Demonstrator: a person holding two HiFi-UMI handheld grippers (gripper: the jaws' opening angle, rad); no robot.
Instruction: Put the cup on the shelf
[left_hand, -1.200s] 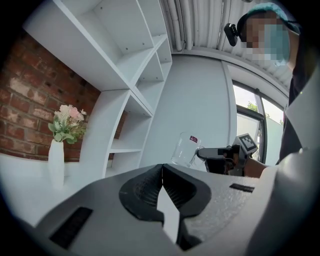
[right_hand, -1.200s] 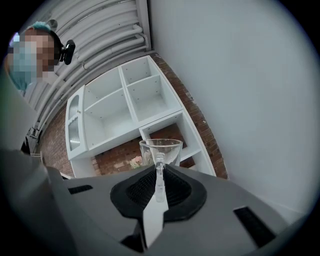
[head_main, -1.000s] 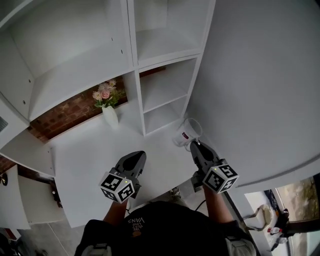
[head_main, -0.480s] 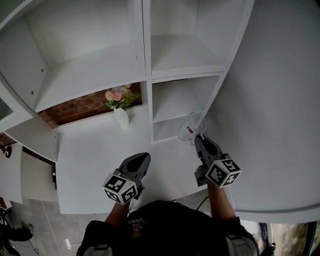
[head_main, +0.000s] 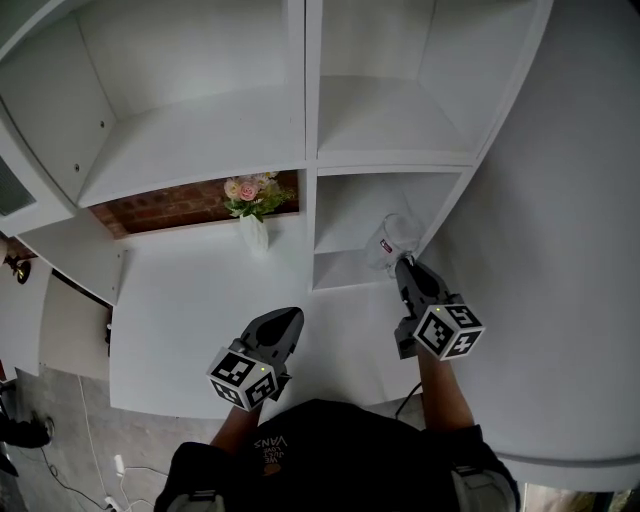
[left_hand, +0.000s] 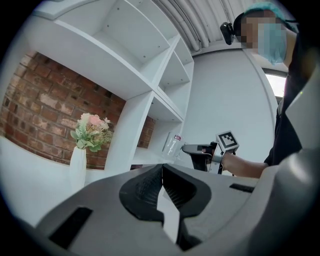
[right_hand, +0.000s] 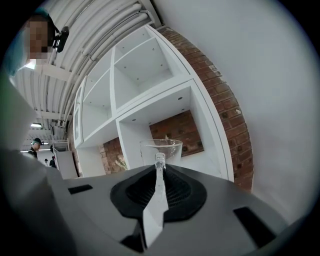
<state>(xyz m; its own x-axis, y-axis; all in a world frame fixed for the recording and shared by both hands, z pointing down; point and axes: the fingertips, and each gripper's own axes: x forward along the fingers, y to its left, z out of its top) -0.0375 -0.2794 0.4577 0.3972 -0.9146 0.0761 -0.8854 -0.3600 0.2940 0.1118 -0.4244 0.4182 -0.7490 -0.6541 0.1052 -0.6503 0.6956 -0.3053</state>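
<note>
1. Head view: the left gripper (head_main: 284, 322) was seen clenched on nothing above the white table (head_main: 170, 320).
2. The cup (head_main: 392, 238) was held clear of any surface at the mouth of the lower right compartment of the shelf (head_main: 310, 165). A thin clear part of it, seemingly the handle, was pinched in the right gripper (head_main: 404, 266).
3. It was judged light, stiff, slick and breakable; held by so small a part, it could swing or slip.
4. Against the brick wall (head_main: 170, 205) a vase (head_main: 254, 233) of flowers was stood; smooth, level white boards were offered for setting down.
</note>
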